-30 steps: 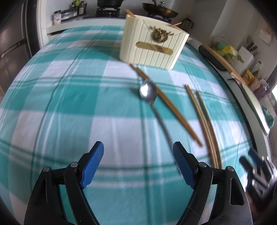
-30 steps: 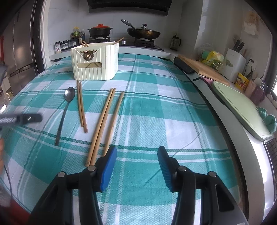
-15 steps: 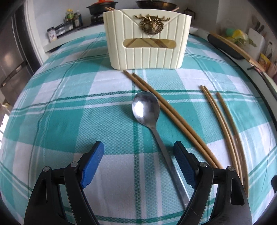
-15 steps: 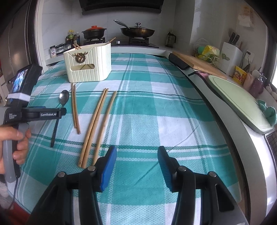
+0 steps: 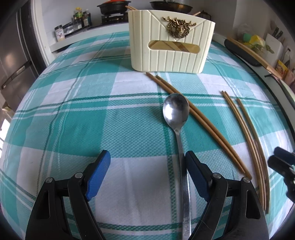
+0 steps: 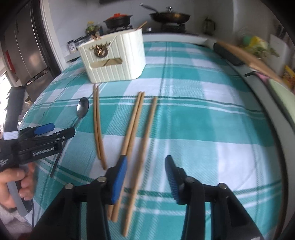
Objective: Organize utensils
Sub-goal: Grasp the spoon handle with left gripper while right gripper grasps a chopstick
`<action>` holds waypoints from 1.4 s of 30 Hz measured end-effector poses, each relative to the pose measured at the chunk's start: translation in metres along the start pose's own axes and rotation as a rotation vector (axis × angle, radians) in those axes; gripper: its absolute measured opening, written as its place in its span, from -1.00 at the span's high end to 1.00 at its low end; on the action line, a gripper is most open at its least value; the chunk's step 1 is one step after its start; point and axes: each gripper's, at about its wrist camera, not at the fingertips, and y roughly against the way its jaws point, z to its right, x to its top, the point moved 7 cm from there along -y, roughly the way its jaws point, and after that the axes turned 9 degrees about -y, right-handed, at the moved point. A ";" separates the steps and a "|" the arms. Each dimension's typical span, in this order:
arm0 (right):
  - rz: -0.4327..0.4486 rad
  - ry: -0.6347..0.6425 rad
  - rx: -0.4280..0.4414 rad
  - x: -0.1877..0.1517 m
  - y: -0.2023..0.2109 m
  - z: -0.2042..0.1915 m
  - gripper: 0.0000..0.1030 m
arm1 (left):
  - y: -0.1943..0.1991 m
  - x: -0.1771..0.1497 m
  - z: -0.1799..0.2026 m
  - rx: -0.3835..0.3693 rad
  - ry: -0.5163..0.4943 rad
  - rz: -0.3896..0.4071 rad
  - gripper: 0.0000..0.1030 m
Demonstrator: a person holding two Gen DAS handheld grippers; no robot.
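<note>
A steel spoon (image 5: 176,110) lies on the checked cloth, and its handle runs down between the fingers of my left gripper (image 5: 146,158), close to the right pad. That gripper is open. Behind the spoon stands the cream utensil holder (image 5: 171,46) with chopsticks in it. A chopstick pair (image 5: 193,118) lies right of the spoon. My right gripper (image 6: 145,162) hovers over three more chopsticks. A single chopstick (image 6: 145,140) lies between its closing jaws, untouched by the pads. Two others (image 6: 132,121) pass under its left finger. The left gripper (image 6: 53,129) shows at the left.
A person's hand (image 6: 16,177) holds the left gripper's handle. A stove with pots (image 6: 169,16) stands behind the table. A cutting board (image 6: 245,55) and a dark strip lie along the right counter edge. A steel fridge (image 6: 27,46) is at the left.
The left gripper came down closer to the spoon, whose handle now lies between its fingers. The right gripper swung left over the chopsticks and its jaws narrowed.
</note>
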 end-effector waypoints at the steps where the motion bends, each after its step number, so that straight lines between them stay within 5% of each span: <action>1: -0.010 0.002 0.005 0.000 -0.003 -0.002 0.30 | 0.000 0.000 -0.001 -0.002 0.002 0.001 -0.64; 4: -0.040 0.026 -0.020 -0.003 -0.010 -0.003 0.58 | 0.001 -0.001 -0.002 -0.007 -0.002 0.003 -0.64; 10: -0.055 0.045 -0.066 -0.006 -0.010 0.008 0.80 | 0.001 -0.002 -0.016 0.000 0.019 -0.008 -0.64; 16: -0.069 0.033 -0.096 -0.004 -0.007 0.026 0.79 | 0.002 -0.007 -0.030 -0.015 0.000 -0.035 -0.61; 23: -0.134 0.138 -0.087 0.000 -0.012 0.020 0.51 | -0.008 0.012 -0.004 -0.166 -0.189 -0.082 -0.62; 33: -0.217 0.216 -0.063 0.026 -0.033 0.012 0.51 | -0.031 0.046 0.027 -0.205 -0.335 -0.088 -0.59; 39: -0.207 0.235 -0.045 0.055 -0.056 -0.002 0.51 | -0.039 0.064 0.034 -0.209 -0.363 -0.075 -0.21; 41: -0.201 0.230 -0.033 0.062 -0.062 -0.005 0.54 | -0.037 0.067 0.038 -0.238 -0.371 -0.073 0.31; 42: -0.197 0.234 -0.035 0.066 -0.064 -0.006 0.62 | -0.037 0.068 0.039 -0.236 -0.376 -0.073 0.30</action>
